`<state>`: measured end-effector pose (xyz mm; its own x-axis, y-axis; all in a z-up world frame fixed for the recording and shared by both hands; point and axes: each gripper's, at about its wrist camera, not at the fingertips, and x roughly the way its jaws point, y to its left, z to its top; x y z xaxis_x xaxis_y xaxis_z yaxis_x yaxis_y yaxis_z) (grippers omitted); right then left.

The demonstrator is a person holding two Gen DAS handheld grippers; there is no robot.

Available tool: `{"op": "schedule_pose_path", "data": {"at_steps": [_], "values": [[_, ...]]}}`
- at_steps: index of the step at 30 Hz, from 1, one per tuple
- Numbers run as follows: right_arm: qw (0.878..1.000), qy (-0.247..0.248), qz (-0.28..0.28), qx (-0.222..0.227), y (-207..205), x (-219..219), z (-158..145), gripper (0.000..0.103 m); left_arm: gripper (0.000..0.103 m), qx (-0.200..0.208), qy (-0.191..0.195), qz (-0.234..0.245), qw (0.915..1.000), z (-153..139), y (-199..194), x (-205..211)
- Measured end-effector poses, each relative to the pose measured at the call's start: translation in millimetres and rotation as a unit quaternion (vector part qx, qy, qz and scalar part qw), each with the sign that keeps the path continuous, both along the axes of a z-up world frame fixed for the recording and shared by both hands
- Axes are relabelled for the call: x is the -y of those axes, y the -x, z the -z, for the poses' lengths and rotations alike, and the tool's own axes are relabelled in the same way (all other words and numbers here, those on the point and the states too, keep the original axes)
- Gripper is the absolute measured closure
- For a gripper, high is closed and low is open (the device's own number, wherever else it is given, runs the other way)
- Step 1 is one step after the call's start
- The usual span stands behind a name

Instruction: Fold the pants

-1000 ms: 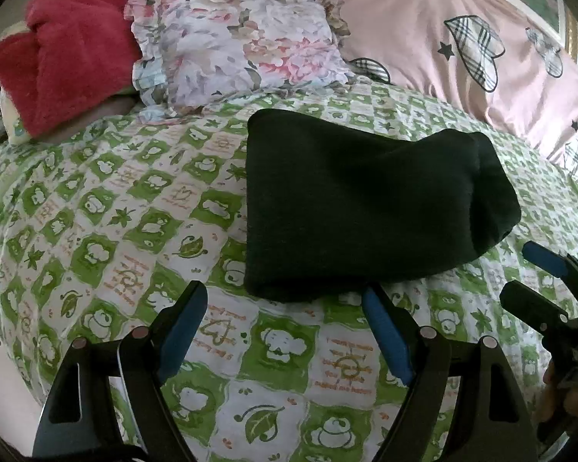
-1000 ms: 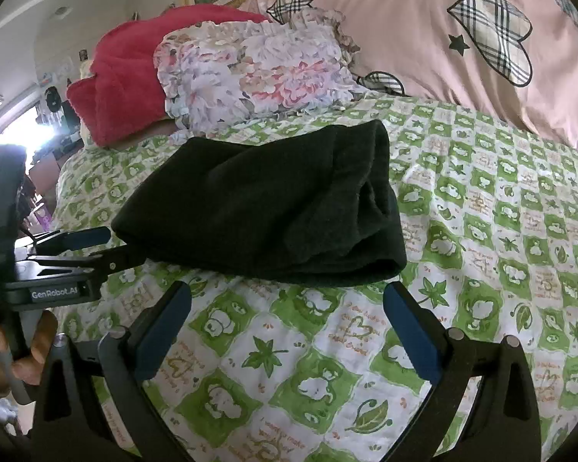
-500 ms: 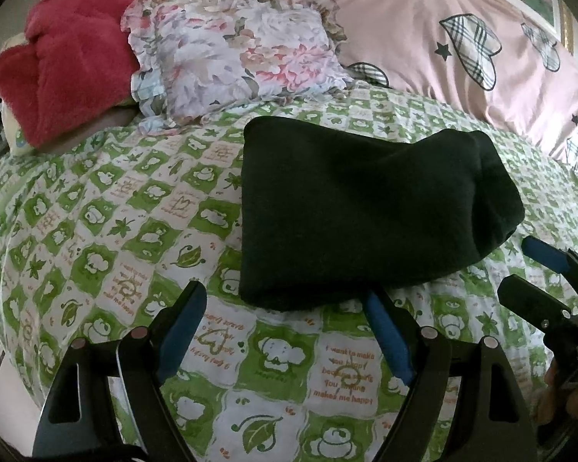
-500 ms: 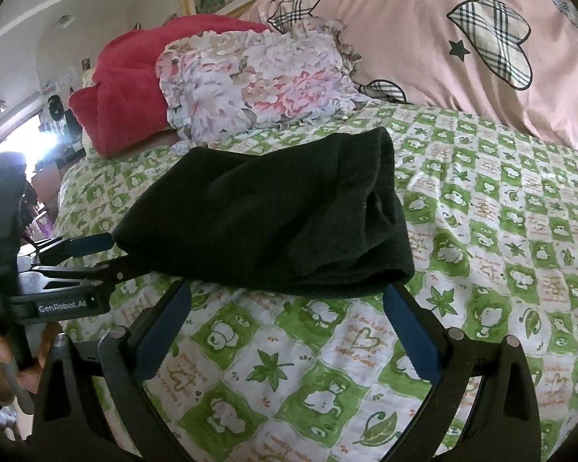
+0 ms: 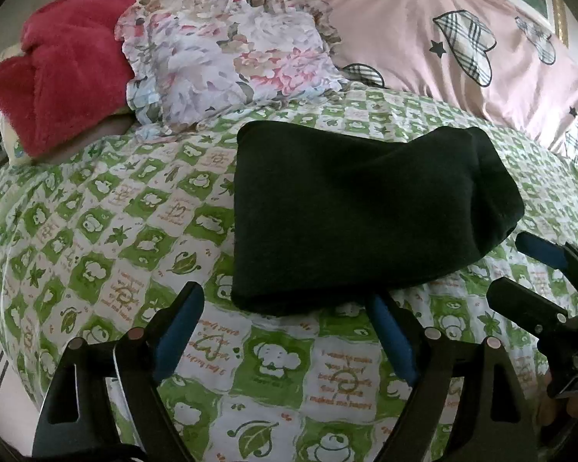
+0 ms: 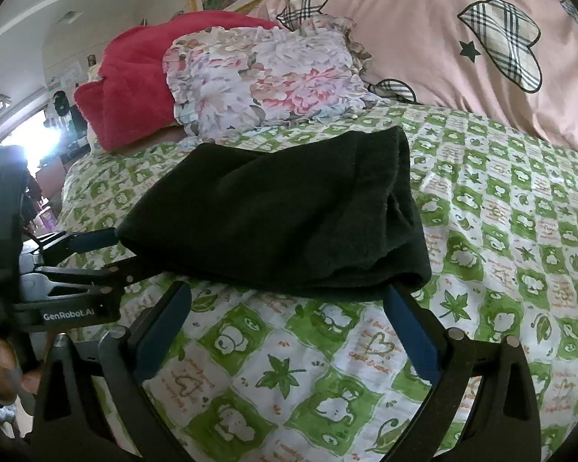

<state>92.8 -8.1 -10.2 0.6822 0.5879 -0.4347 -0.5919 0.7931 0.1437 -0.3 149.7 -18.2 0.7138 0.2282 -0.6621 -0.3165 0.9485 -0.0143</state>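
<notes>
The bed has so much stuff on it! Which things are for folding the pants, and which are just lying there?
For the job:
- black pants, folded in a bundle on the bedspread
- left tool, open
- right tool, open

Just lying about:
- floral pillow
- red blanket
- pink quilt with plaid hearts
- green patterned bedspread, underneath everything

My left claw (image 5: 285,327) sits spread wide at the near edge of the folded black pants (image 5: 358,211), gripping nothing. My right claw (image 6: 289,323) is likewise spread at the pants' near right corner, its right fingertip touching the cloth.
</notes>
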Motion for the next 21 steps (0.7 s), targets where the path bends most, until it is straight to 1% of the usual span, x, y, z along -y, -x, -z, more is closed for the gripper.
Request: {"op": "schedule_pose_path", "data": {"at_steps": [21], "values": [[1.0, 0.001, -0.006, 0.004, -0.2, -8.0, -0.9, 0.003, 0.016, 0.0, -0.002, 0.0, 1.0, -0.3, -0.5, 0.6]]}}
